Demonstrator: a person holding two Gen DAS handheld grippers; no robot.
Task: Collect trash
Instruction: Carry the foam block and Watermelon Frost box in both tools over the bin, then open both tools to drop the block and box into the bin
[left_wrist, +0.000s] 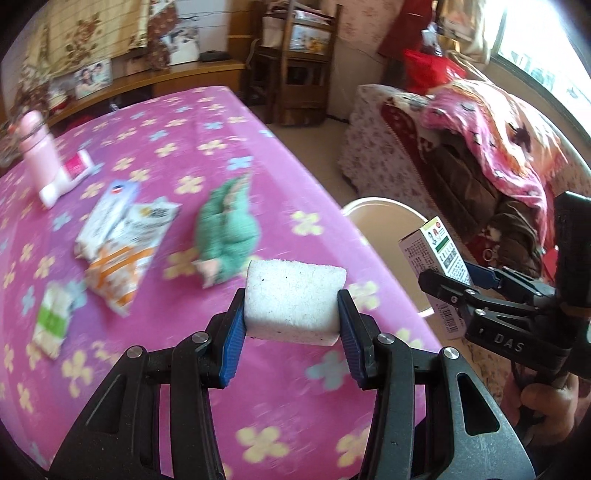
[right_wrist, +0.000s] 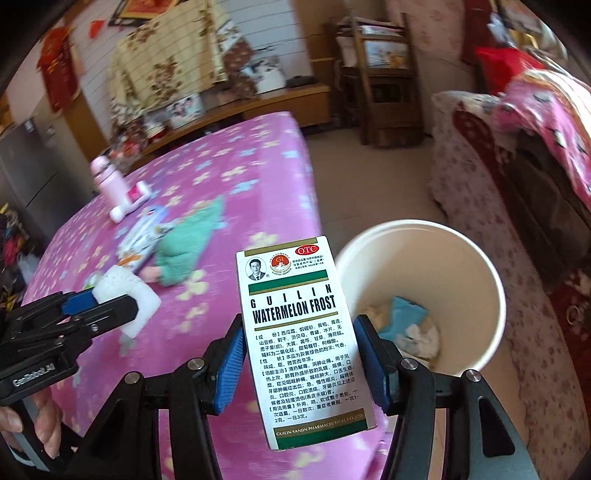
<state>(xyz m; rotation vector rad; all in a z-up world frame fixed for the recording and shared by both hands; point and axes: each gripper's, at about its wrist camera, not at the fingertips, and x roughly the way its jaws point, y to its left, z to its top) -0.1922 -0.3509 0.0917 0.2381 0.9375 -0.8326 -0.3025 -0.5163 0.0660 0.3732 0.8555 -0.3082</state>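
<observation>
desk cloth (left_wrist: 207, 122) showing pink with pale flowers | foam block (left_wrist: 293, 301) showing white, speckled | box (right_wrist: 299, 332) showing white with green bands, black lettering | bin (right_wrist: 469, 266) showing white | fingers (left_wrist: 233, 341) showing blue pads on black | toy (left_wrist: 225, 225) showing green | bottle (left_wrist: 35, 144) showing pink

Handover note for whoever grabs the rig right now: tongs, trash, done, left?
Left tongs: shut on a white foam block, carried over the pink table edge.
Right tongs: shut on a Guilin Watermelon Frost box, beside the white bin.
Bin stands on the floor by the table; it already holds blue and white scraps.
Left: drop both items in the bin, then clear the snack wrappers and the small green-and-white packet. Green cloth, pink bottle and tube remain on the table; whether they count as trash is unclear.
</observation>
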